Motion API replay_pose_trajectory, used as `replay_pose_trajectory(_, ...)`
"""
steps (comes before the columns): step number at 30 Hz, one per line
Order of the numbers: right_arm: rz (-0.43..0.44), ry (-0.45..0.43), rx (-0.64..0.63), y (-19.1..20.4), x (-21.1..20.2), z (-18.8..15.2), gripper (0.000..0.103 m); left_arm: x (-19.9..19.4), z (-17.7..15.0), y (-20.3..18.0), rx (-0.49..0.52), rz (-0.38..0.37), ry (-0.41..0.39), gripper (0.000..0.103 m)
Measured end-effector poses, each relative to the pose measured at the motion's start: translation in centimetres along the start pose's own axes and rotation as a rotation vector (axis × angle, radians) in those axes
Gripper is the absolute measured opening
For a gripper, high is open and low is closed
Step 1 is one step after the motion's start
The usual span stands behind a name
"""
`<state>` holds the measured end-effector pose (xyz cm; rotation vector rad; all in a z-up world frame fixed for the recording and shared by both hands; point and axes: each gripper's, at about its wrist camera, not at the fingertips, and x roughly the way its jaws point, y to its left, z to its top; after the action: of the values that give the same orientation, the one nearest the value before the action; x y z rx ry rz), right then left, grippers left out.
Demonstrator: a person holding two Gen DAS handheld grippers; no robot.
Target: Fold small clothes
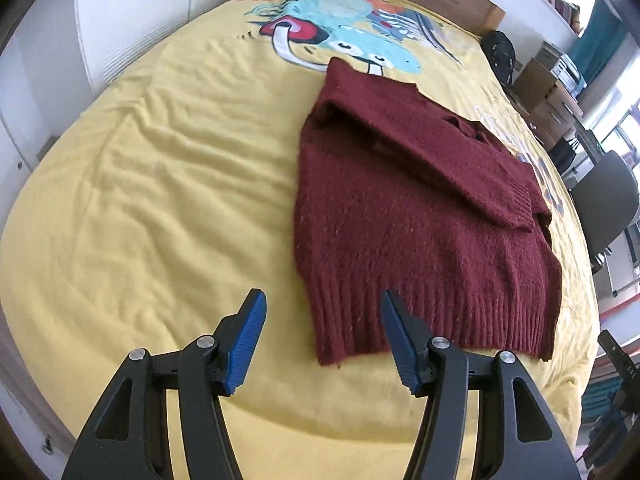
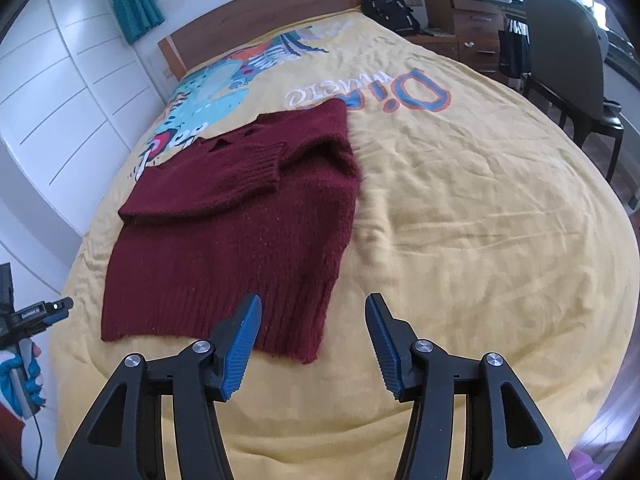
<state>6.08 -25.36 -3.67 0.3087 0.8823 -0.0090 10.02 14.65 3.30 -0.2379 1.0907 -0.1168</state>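
- The maroon sweater (image 1: 416,208) lies flat on the yellow bed cover (image 1: 168,184), sleeves folded across its chest.
- Left hand-held gripper (image 1: 322,342) and right hand-held gripper (image 2: 314,340): jaws apart, empty, above the ribbed hem (image 2: 208,320) corners.
- Bare cover surrounds the sweater.
- The collar is hard to make out.

"Dino music" upside down on yellow bedspread (image 2: 460,208)

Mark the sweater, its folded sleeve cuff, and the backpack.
sweater (image 1: 408,236), left wrist view, mid body knit.
sleeve cuff (image 2: 262,168), right wrist view, ribbed end.
backpack (image 2: 390,8), right wrist view, front panel.
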Motion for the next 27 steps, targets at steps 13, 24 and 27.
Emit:
replay_pose_trajectory(13,0.019,0.095,0.069,-1.7,3.9,-1.3,0.056,2.8,-1.8,1.2,-0.073,-0.007,0.067,0.061)
replay_pose_trajectory(24,0.035,0.183,0.11,-2.3,8.5,-1.2,0.066,6.9,-1.6,2.0,-0.11,-0.008,0.13,0.066)
replay_pose_trajectory(27,0.037,0.204,0.121,-2.4,9.7,-1.3,0.066,8.1,-1.5,2.4,-0.125,-0.012,0.15,0.066)
